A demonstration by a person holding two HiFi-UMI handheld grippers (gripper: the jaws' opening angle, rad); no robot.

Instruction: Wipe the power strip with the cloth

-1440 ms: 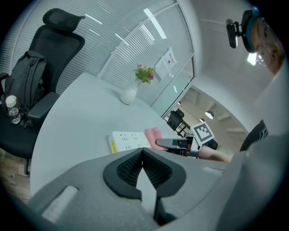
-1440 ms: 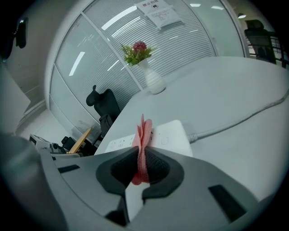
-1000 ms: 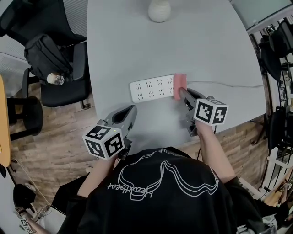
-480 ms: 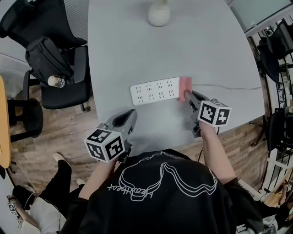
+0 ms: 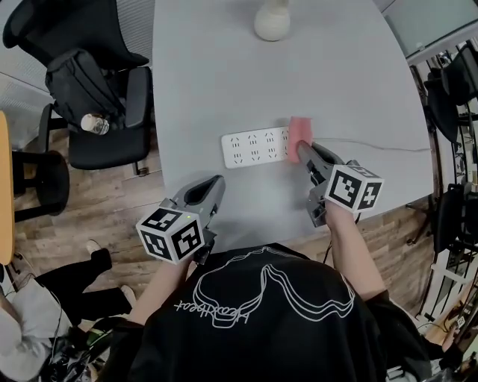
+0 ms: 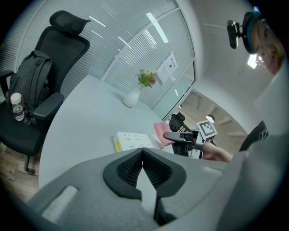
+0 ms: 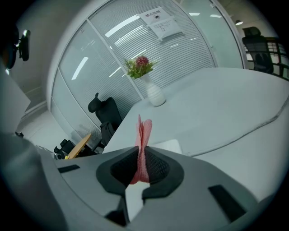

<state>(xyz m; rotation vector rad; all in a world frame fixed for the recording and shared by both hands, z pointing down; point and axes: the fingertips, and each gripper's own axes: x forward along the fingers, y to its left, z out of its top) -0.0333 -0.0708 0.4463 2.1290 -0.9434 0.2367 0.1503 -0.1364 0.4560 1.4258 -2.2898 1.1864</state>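
The right gripper (image 5: 302,151) pinches the cloth (image 5: 300,130) so its edge meets the 3 o'clock end of the strip (image 5: 252,148) on the desk (image 5: 224,67), apparently for wiping. The left gripper (image 5: 215,183), closed and empty, idles at 7 o'clock from it.

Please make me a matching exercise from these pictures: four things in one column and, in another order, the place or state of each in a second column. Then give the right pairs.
Column one
1. cloth
2. vase
3. backpack
4. left gripper

Column two
A. on the chair
B. shut, with nothing in it
C. at the far end of the table
D. clamped in the right gripper

Pairs: 1-D, 2-C, 3-A, 4-B
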